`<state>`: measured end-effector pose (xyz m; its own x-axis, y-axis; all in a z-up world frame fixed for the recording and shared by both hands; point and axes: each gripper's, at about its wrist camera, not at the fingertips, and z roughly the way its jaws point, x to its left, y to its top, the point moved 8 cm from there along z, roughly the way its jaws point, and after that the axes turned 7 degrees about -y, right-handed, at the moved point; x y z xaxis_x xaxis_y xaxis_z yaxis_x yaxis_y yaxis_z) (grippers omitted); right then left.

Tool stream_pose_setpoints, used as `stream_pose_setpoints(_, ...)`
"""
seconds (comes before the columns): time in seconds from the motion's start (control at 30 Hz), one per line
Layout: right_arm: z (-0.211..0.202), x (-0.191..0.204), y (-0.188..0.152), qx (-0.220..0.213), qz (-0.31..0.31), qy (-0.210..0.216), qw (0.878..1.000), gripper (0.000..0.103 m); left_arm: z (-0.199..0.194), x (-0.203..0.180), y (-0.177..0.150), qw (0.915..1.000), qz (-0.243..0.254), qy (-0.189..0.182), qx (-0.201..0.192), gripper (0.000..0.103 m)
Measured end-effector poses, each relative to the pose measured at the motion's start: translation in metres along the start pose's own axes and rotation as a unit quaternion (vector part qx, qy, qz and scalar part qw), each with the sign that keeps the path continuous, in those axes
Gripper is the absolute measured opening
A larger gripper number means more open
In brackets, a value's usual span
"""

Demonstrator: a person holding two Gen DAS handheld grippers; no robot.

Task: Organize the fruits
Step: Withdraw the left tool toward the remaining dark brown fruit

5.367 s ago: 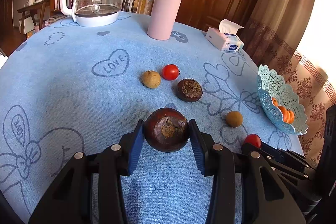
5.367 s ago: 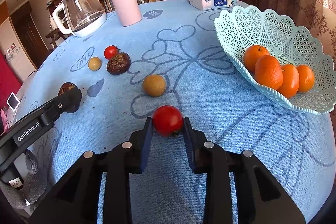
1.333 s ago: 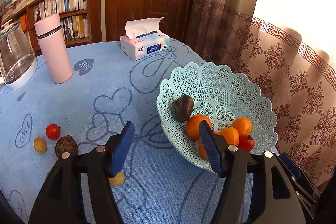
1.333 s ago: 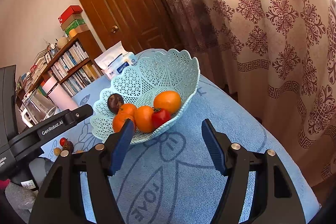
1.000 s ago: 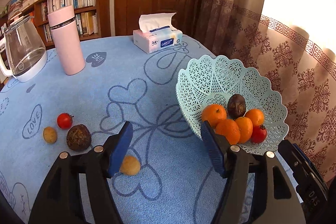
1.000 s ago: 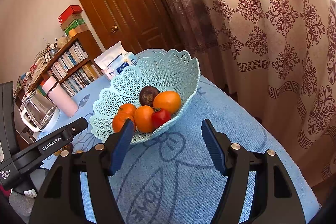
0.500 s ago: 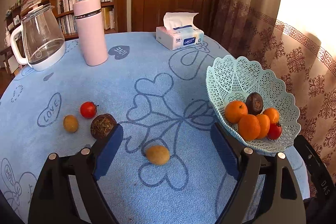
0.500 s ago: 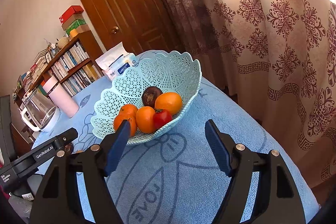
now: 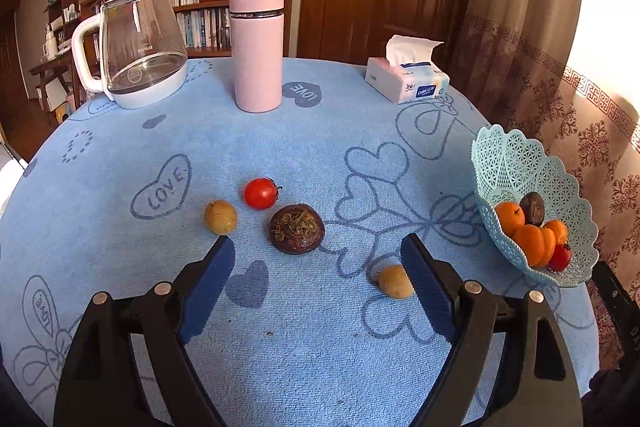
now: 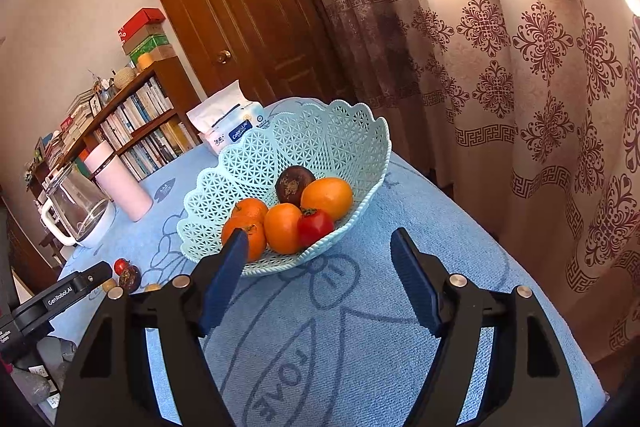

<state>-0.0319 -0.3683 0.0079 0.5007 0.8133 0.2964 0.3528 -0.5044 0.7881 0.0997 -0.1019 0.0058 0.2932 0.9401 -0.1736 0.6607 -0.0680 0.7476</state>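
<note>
Hovering low over the desk (image 9: 120, 155), the left tongs (image 9: 316, 279) are spread wide apart with nothing between them, and the right tongs (image 10: 320, 267) are just as wide and empty, parked in front of the basket (image 10: 352, 143).

Four fruits are left on the blue cloth. Dead ahead of the left tongs sits the dark mangosteen (image 9: 296, 228), squat and rough, with a crusty patch facing up. Beyond it is a shiny red tomato (image 9: 261, 193), and a small tan longan (image 9: 221, 216) lies just past the left fingertip. A second longan (image 9: 395, 281) sits right against the inside of the right fingertip.

Best guess at the step: go for the mangosteen. It's hard-shelled and round, so the person should drop straight over it, center it between the blue pads, and close around its widest part so it doesn't squirt out. That near longan could get bumped on the way.

Off to the right, the lacy plastic basket already holds smooth oranges (image 10: 326, 197), a tomato (image 10: 315, 226) and another mangosteen (image 10: 294, 183).
</note>
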Motion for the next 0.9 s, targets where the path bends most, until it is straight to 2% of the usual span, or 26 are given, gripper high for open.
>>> stream_pose_setpoints(0.37,-0.004,0.009,0.0,-0.004,-0.015,0.012,1.0,0.077,-0.005,0.037,-0.006,0.9991,-0.024,0.033,0.0,0.084)
stream_pose_setpoints(0.9,-0.005,0.027,-0.006,-0.004,-0.053,0.034,0.998,0.077,0.023,0.035,0.004,0.999,-0.008,0.039,0.021,0.084)
